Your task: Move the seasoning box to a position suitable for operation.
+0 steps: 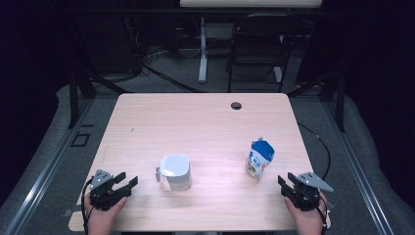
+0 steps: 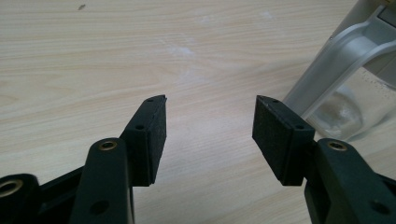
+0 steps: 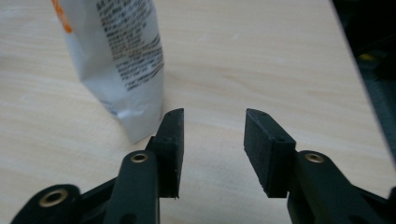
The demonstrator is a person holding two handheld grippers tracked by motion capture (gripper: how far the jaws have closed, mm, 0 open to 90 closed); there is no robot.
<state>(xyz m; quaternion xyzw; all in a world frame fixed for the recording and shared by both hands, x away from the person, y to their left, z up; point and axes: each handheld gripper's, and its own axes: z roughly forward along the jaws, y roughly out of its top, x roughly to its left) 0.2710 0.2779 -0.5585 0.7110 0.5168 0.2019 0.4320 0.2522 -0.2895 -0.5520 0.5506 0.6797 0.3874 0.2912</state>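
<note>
A white pitcher [image 1: 176, 171] with a flat white lid stands upright just below the centre of the high view, on a pale wooden table [image 1: 195, 122]; its handle juts toward the left of the frame. To its right, well apart from it, a blue-and-white pouch [image 1: 258, 157] stands upright with its blue top crimped. In the left gripper view the pitcher's grey handle [image 2: 336, 60] and clear wall occupy the upper right corner. In the right gripper view the lower part of the pouch [image 3: 121, 60], white with fine print, fills the upper left, its bottom corner resting on the table just beside the tip of the left-hand jaw; whether they touch cannot be told.

The left gripper [image 1: 126, 180], lower left of the high view, is held in a hand [image 1: 103, 218] at the near table edge, pointing toward the pitcher, near it but not touching. Its jaws stand apart with bare tabletop between them [image 2: 209, 121]. The right gripper [image 1: 285, 180], lower right, is held in the other hand [image 1: 308, 220], just below and to the right of the pouch. Its jaws are likewise spread, with nothing between them [image 3: 214, 135].

At the upper edge of the high view, beyond the table, stand a dark chair [image 1: 257, 44] and a white table leg [image 1: 202, 49]. A small round hole [image 1: 236, 105] marks the table's far side.
</note>
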